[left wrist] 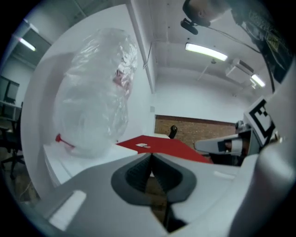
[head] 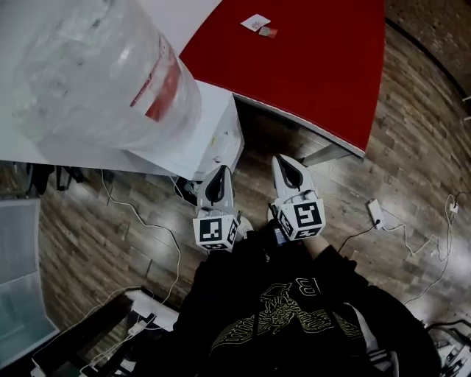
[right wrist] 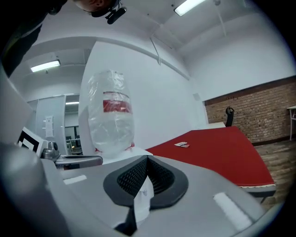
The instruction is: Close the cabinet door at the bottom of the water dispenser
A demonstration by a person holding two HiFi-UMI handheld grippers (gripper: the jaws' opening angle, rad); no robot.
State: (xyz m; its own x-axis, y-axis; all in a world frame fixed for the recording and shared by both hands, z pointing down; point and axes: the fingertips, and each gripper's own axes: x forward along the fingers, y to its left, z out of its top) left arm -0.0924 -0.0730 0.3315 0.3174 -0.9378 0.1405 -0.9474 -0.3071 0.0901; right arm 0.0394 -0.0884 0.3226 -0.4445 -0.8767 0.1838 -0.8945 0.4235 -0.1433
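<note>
The white water dispenser (head: 219,140) stands at the upper left of the head view, with a large clear bottle (head: 96,74) on top of it. From this steep angle I cannot make out its bottom cabinet door. My left gripper (head: 218,173) and right gripper (head: 283,163) are held side by side in front of the dispenser, well above the floor, both shut and empty. In the left gripper view the jaws (left wrist: 151,159) meet, with the bottle (left wrist: 97,92) at the left. In the right gripper view the shut jaws (right wrist: 147,162) point past the bottle (right wrist: 111,115).
A red table (head: 309,59) with a small card (head: 255,23) on it stands right of the dispenser. Cables and a white adapter (head: 375,212) lie on the wood floor. More cables and a white box (head: 22,309) are at the lower left.
</note>
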